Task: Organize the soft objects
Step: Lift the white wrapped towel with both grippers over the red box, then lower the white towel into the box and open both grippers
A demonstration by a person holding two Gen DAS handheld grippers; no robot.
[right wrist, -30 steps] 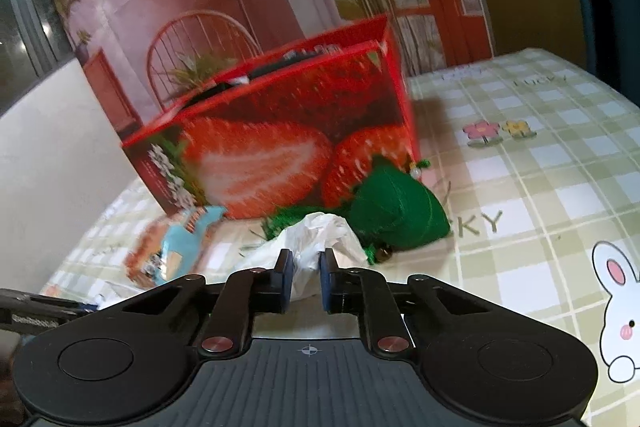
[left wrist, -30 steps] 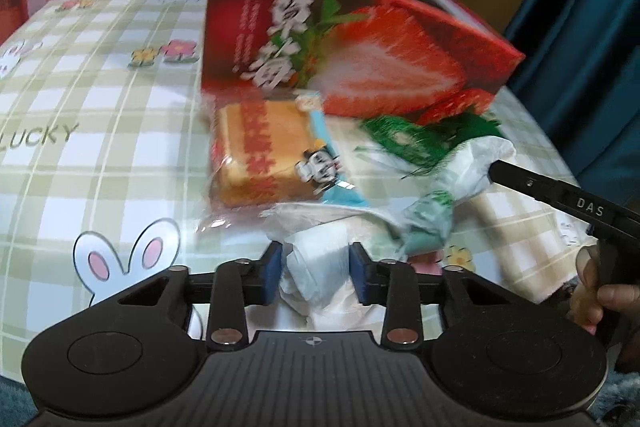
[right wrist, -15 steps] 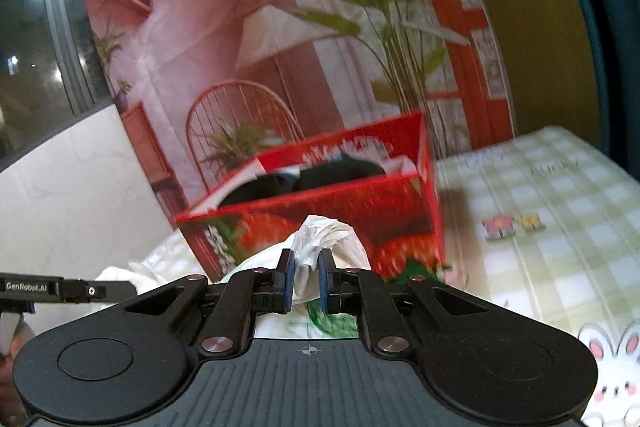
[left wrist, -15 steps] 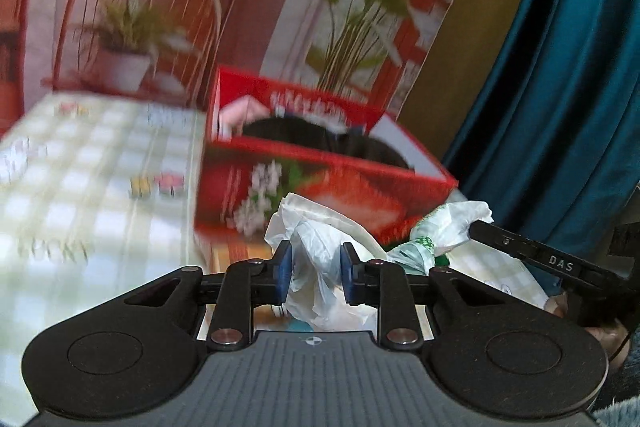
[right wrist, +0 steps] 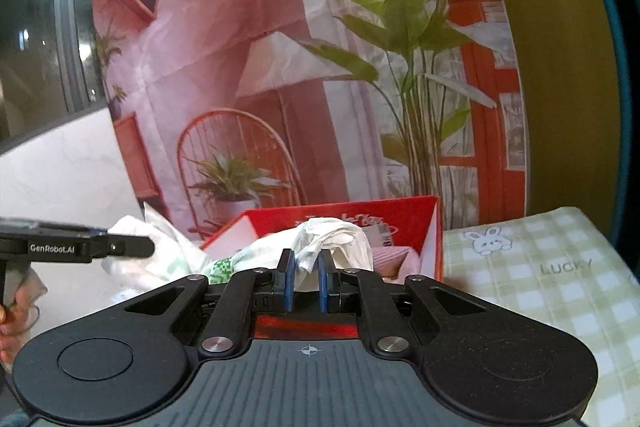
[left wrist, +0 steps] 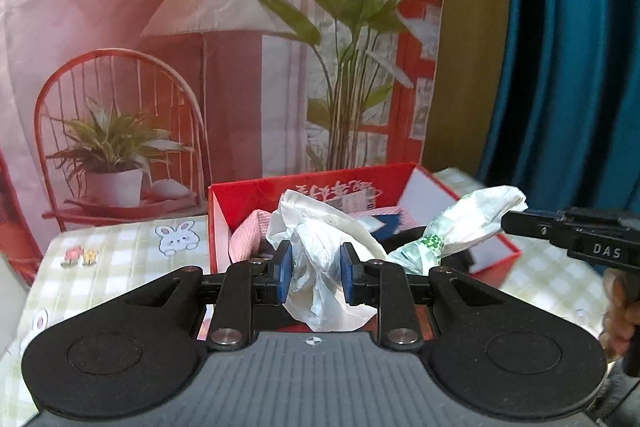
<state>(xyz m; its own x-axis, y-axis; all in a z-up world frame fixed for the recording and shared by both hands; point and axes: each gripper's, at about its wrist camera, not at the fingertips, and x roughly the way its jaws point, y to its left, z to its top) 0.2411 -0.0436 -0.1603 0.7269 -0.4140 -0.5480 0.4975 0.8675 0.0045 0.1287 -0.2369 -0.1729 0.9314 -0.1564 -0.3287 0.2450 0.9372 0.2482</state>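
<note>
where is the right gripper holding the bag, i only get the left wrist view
observer: the right gripper is shut on a white fold of the plastic bag, with the red box behind it.
operator: anything on the table to the right of the box
observer: only the checked tablecloth, with the word LUCKY printed on it.
operator: can you see my left gripper from there
observer: yes, the left gripper shows side-on at the left edge, with bag bunched at its tip.
</note>
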